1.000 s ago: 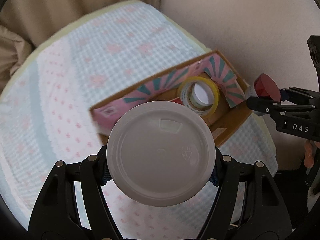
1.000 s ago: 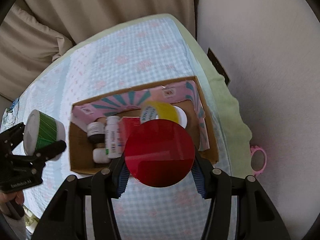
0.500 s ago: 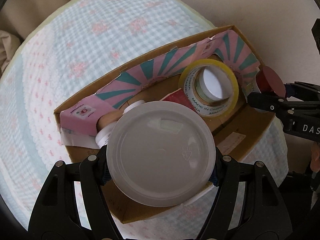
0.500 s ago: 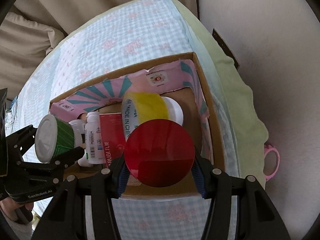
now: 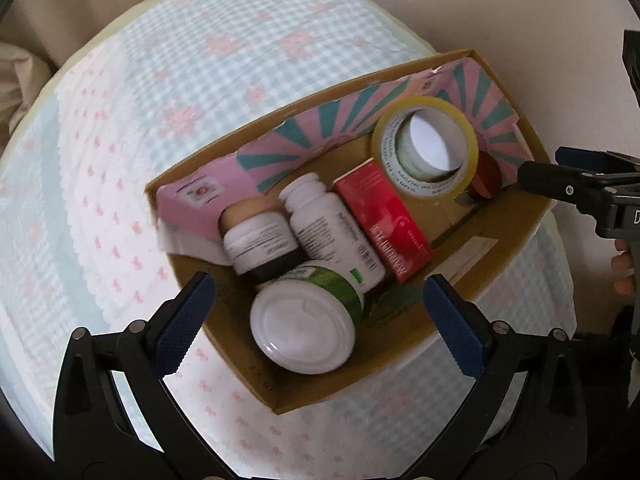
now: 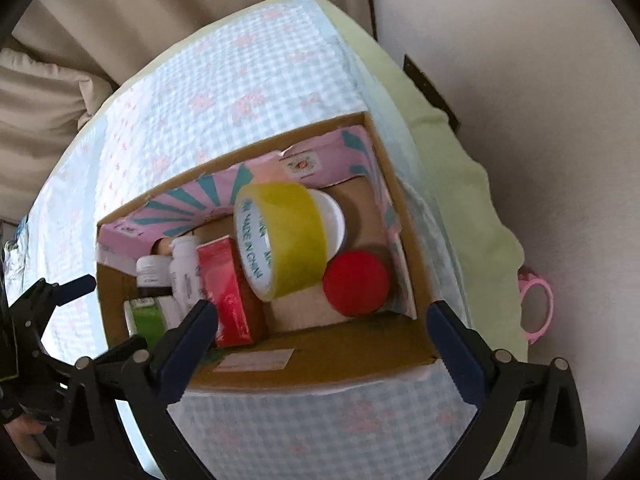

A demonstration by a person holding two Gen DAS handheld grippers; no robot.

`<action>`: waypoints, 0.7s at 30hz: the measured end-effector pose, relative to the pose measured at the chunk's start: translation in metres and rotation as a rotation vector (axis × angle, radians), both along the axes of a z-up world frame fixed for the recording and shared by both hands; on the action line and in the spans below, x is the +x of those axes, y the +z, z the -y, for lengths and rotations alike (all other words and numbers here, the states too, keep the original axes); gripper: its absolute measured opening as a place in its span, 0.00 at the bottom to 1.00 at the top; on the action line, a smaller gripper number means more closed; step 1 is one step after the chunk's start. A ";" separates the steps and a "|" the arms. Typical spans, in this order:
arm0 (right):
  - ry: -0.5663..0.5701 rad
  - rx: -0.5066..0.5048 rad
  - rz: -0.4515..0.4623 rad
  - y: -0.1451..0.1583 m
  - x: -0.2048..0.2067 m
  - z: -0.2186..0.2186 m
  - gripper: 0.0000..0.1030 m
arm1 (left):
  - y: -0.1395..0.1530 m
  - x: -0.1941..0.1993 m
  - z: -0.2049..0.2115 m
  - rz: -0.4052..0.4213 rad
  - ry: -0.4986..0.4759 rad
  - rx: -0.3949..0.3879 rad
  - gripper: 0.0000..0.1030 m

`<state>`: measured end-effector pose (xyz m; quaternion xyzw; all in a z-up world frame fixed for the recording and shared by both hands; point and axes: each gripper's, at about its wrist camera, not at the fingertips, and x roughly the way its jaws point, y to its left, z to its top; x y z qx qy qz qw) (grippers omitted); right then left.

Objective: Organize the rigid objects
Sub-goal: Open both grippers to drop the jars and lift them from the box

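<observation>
- The green-labelled jar (image 5: 306, 326) is seen lying on its side in the cardboard box (image 5: 516, 240), its white lid (image 5: 300, 332) turned up toward the camera, at the box's near-left corner as the left wrist view frames it.
- The red-lidded jar (image 6: 356, 283) is seen standing on the box floor near the right wall, just beside the yellow tape roll (image 6: 286, 236).
- Between the two jars a red carton (image 5: 384, 220), a white bottle (image 5: 332, 232) and a dark bottle with a white label (image 5: 260, 246) are packed side by side (the tape roll leans over a white tub (image 6: 332, 220)).
- The left gripper (image 5: 318, 322) has just been opening; its jaws stand wide apart, the pads clear of the green-labelled jar that lies between them.
- The right gripper (image 6: 322, 340) has likewise just been opening; its jaws are spread wide, nothing pressed between them, the red-lidded jar lying beyond the tips.
- The box is set on a checked cloth (image 6: 240, 76) over the table, close to its right edge.
</observation>
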<state>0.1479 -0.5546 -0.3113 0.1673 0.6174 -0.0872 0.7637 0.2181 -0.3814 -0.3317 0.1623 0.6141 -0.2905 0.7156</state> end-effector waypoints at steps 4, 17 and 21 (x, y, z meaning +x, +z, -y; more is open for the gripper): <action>-0.004 -0.005 -0.006 -0.002 0.000 -0.004 1.00 | 0.003 -0.002 -0.008 -0.001 0.012 -0.002 1.00; 0.016 -0.035 0.023 0.025 -0.006 -0.021 1.00 | 0.040 -0.012 -0.029 0.035 0.046 -0.053 1.00; 0.003 -0.040 0.054 0.049 -0.013 -0.032 1.00 | 0.068 -0.020 -0.051 0.064 0.073 -0.076 1.00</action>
